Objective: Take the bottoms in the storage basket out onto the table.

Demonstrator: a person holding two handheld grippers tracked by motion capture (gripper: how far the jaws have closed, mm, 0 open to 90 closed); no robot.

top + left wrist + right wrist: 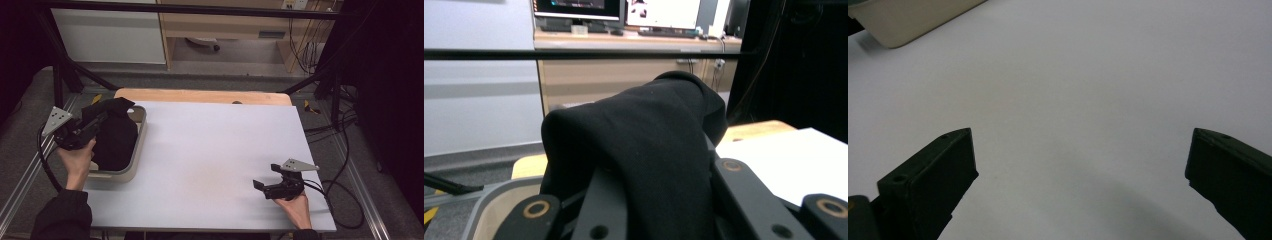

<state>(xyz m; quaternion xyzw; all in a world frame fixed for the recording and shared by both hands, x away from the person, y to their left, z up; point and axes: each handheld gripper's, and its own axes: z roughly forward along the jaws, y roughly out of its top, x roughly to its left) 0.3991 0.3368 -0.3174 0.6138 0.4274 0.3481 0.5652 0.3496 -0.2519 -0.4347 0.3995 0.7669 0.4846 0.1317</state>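
Observation:
A black cloth (116,134) hangs bunched over a beige tray (131,170) at the table's left edge. My left gripper (100,121) is shut on the cloth and holds it up above the tray. In the left gripper view the black cloth (644,150) drapes over and between the jaws, hiding their tips. My right gripper (266,177) rests low at the front right of the white table, open, with nothing between its fingers. In the right gripper view the gripper (1080,160) has its two black jaws spread wide over bare white tabletop.
The white tabletop (215,150) lies on a wooden board whose far edge (200,95) shows. A corner of the beige tray (903,22) shows at upper left in the right gripper view. Black frame bars and cables surround the table; desks with monitors (574,7) stand beyond.

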